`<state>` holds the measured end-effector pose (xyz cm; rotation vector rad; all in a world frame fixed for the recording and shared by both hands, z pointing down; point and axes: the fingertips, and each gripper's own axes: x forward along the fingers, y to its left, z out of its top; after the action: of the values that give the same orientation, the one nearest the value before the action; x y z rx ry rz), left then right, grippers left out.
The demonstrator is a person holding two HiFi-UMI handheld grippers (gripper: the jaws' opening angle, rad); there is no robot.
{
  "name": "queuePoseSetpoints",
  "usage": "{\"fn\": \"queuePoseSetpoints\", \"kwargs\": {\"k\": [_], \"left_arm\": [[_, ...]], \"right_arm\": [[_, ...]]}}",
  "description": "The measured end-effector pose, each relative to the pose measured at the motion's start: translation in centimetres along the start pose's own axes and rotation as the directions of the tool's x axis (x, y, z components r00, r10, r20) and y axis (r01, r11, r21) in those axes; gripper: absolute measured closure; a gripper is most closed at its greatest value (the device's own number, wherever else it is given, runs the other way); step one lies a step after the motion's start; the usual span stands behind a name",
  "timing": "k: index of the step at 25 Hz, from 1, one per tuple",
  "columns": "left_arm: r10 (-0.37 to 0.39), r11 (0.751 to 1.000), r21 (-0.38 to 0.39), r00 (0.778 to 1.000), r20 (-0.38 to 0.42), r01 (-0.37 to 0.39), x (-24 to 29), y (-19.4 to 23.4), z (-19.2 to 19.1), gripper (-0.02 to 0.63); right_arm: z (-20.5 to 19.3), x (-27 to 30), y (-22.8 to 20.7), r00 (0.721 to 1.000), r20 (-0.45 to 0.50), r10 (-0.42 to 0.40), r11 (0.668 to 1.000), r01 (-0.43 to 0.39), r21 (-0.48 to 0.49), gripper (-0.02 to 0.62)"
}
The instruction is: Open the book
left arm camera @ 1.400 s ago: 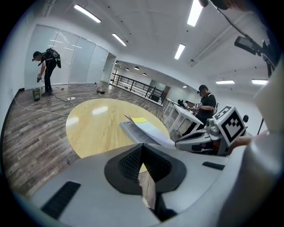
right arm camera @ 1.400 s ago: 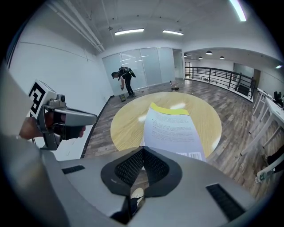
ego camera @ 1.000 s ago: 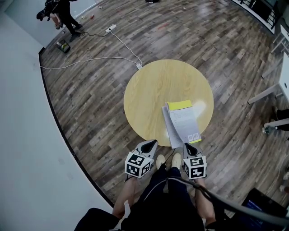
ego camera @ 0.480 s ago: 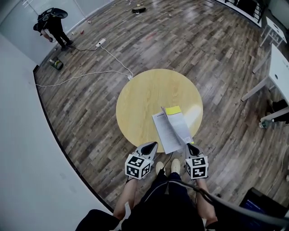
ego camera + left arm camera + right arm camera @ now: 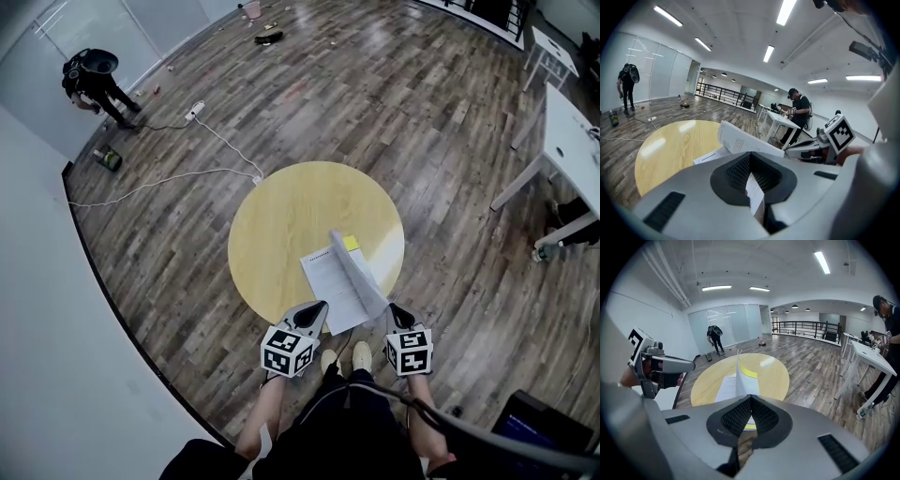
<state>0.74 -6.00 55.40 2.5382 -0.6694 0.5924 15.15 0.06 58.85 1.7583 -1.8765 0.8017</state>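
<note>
The round, glossy yellow wooden counter (image 5: 281, 220) carries a thin white paper book (image 5: 328, 281) with a yellow band, at its near edge. The left tongs (image 5: 316, 307) are closed on the corner of a flat page; the right tongs (image 5: 395, 310) are closed on a raised, curving page. Only the right gripper view shows that page edge-on.

Book (image 5: 325, 277): thin, soft-bound, white pages printed in black, with a strip of yellow cover (image 5: 351, 243) showing at the far end. Part open. The left-hand side lies flat on a round yellow table (image 5: 277, 220), at the table's near edge. One leaf (image 5: 362, 275) stands tilted up along the spine.
</note>
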Motion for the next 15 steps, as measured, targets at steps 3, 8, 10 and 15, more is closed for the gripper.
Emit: {"fn": "queuePoseSetpoints", "kwargs": {"k": [3,8,10,15], "left_arm": [[-0.009,1.0,0.001,1.0,-0.007,0.009,1.0,-0.4,0.4,0.607],[-0.027,1.0,0.007,0.999,-0.019,0.027,3.1,-1.3,0.8,0.607],[-0.032,0.999,0.01,0.999,-0.025,0.032,3.8,-1.8,0.8,0.607],[-0.037,0.999,0.008,0.999,-0.04,0.037,5.4,-2.3,1.1,0.607]], "right_arm": [[0.3,-0.1,-1.3,1.0,-0.003,-0.01,1.0,0.01,0.006,0.589],[0.2,0.0,-3.7,1.0,-0.003,-0.029,0.999,0.029,0.024,0.589],[-0.1,0.0,-4.6,0.999,-0.005,-0.037,0.999,0.038,0.032,0.589],[-0.4,0.1,-7.2,0.998,-0.021,-0.061,0.996,0.062,0.056,0.589]]}}
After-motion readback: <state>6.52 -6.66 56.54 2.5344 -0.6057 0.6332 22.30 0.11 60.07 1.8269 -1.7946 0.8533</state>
